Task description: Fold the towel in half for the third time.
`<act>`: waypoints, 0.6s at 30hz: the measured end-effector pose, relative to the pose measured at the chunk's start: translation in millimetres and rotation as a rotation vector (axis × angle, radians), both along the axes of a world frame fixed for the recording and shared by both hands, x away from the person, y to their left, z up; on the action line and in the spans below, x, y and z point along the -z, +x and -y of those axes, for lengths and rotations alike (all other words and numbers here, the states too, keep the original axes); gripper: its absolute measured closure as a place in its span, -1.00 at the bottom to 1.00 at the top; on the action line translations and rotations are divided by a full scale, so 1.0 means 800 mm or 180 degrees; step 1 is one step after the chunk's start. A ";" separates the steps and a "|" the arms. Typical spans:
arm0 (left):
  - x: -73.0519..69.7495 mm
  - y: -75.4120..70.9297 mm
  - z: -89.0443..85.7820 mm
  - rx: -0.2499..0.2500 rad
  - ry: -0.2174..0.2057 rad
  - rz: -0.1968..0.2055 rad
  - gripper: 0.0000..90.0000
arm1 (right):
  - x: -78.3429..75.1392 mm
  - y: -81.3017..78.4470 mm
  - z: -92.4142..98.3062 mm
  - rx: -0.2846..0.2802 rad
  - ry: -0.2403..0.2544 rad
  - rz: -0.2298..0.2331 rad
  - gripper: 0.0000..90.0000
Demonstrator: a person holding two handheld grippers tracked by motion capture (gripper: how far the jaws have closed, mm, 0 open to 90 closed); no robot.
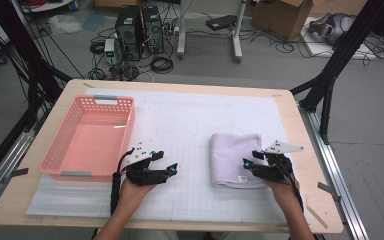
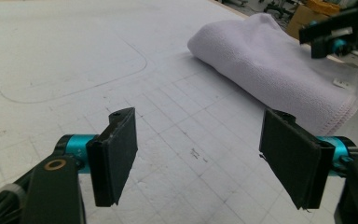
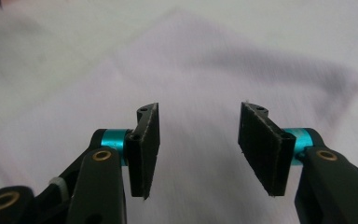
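High view: I see the folded pale lilac terry towel (image 1: 236, 160) lying flat on the white gridded mat (image 1: 190, 195) of the desk (image 1: 310, 150), well right of the empty pink plastic basket (image 1: 92, 135). My right gripper (image 1: 252, 161) hovers over the towel's near right edge; my left gripper (image 1: 167, 167) rests between basket and towel, both forearms coming from below.
Left gripper view: the fingers (image 2: 114, 154) are spread wide, nothing between them, pointing level toward the towel.
Right gripper view: blurred; the fingers (image 3: 147, 149) are apart above the cloth, not pinching it.
Step, I judge: approach for grasping.
Next move: lower onto the towel's edge and close.
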State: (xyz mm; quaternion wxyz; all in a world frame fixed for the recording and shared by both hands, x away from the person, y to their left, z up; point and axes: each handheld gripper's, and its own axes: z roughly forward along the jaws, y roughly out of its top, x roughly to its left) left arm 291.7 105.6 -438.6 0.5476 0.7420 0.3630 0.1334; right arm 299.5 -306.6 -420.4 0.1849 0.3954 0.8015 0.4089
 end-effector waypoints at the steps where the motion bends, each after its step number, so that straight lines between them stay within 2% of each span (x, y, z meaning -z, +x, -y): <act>1: 0.000 0.000 0.000 -0.0001 0.0001 0.0003 -0.40 | 0.003 -0.004 0.003 -0.0005 -0.0090 0.0016 0.06; 3: -0.001 0.000 0.000 -0.0015 -0.0041 -0.0013 -0.45 | 0.014 -0.021 0.017 0.0041 -0.0165 -0.0030 0.07; 5: -0.001 0.000 -0.001 -0.0006 -0.0056 -0.0037 -0.48 | 0.015 -0.023 0.021 0.0052 -0.0162 -0.0016 0.07; 7: -0.001 -0.001 -0.001 -0.0054 -0.0055 -0.0024 -0.57 | 0.015 -0.031 0.030 0.0101 -0.0134 -0.0018 0.07; 9: -0.002 -0.001 -0.002 -0.0051 -0.0074 -0.0008 -0.57 | 0.011 -0.044 0.041 0.0161 -0.0061 0.0064 0.02; 10: -0.003 -0.001 -0.003 -0.0045 -0.0073 0.0011 -0.57 | 0.006 -0.050 0.047 0.0209 0.0040 0.0139 -0.01; 12: -0.003 -0.002 -0.004 -0.0088 -0.0057 0.0029 -0.57 | 0.001 -0.058 0.055 0.0266 0.0105 0.0227 -0.09; 16: -0.004 -0.004 -0.006 -0.0066 -0.0060 0.0067 -0.56 | 0.000 -0.066 0.065 0.0310 0.0108 0.0263 -0.24; 17: -0.005 -0.004 -0.006 -0.0080 -0.0089 0.0078 -0.56 | 0.003 -0.071 0.068 0.0331 0.0088 0.0270 -0.38; 18: -0.006 -0.004 -0.008 -0.0069 -0.0091 0.0125 -0.56 | 0.003 -0.072 0.070 0.0338 0.0092 0.0279 -0.43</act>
